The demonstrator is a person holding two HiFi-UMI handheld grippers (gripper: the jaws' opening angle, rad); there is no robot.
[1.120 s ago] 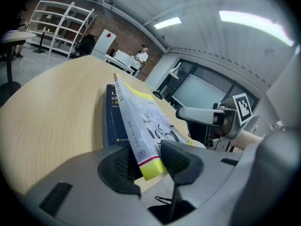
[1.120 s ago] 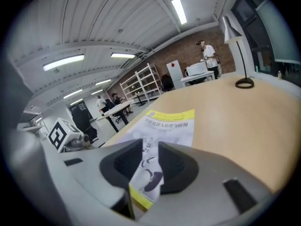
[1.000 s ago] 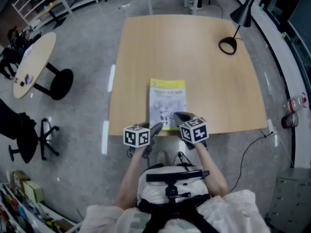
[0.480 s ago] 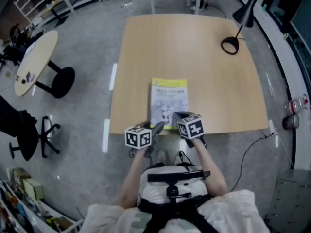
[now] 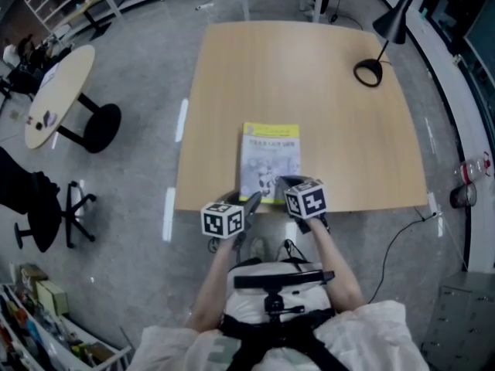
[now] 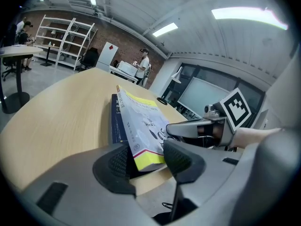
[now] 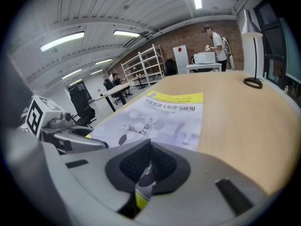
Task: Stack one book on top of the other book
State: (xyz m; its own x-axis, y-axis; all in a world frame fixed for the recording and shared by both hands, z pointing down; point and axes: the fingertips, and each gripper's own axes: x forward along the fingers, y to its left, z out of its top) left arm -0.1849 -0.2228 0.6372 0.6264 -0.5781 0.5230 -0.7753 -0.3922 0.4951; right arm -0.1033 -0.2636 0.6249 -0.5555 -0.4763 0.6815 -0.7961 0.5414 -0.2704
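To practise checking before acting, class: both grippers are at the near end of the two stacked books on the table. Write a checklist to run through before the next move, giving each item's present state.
1. Yellow-and-white paperback book lies on the dark blue book: ok.
2. Left gripper free of the books: ok; its jaws have just been opening, with the paperback's corner between them, unpressed.
3. Right gripper free of the books: not ok; shut on the paperback's near edge.
4. Book edges flush: cannot tell.
5. Black desk lamp clear of the stack: ok, at the far corner of the light wooden table.
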